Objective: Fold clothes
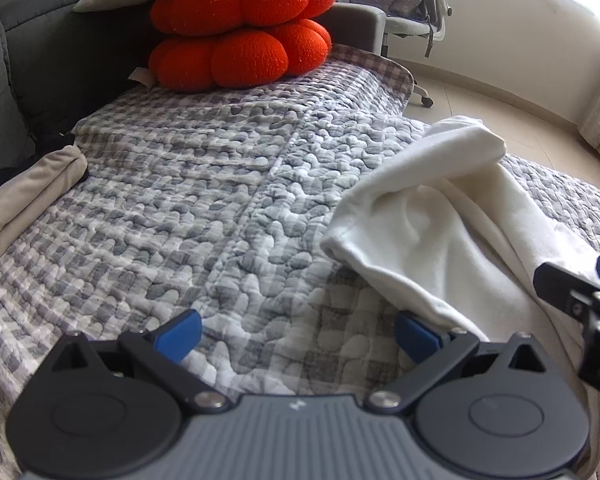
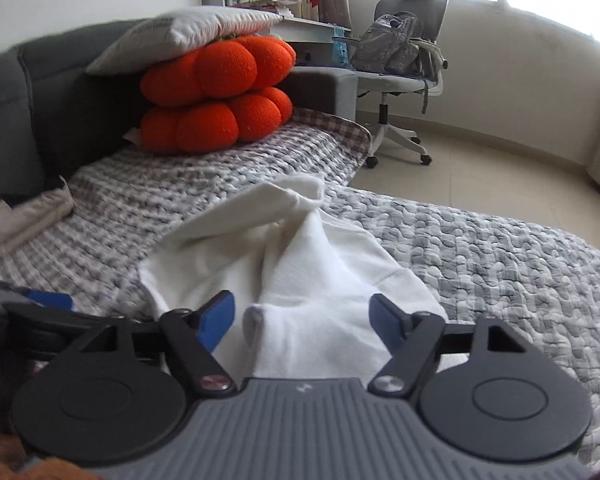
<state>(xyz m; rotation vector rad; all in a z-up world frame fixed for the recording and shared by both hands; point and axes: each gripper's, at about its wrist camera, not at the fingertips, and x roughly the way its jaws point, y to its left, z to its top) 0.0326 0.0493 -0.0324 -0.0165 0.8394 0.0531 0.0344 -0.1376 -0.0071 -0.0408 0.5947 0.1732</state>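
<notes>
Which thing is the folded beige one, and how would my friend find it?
Start at the dark grey sofa back behind the checked quilt. At its foot lies the beige folded cloth. It is flat and dull, unlike the crumpled white garment or round orange cushions.

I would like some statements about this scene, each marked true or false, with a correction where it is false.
1. The white garment lies crumpled on the checked quilt. True.
2. The left gripper is closed on the white garment. False: its jaws stand open over the quilt, and the garment lies beside its right finger.
3. Two orange pumpkin cushions are stacked, with a pale pillow on top. True.
4. The office chair is empty. False: a grey backpack sits on its seat.
5. A folded beige cloth lies on the quilt near the sofa back. True.
6. The right gripper pinches the garment flat. False: its jaws are open, with a fold of the garment between them.
</notes>
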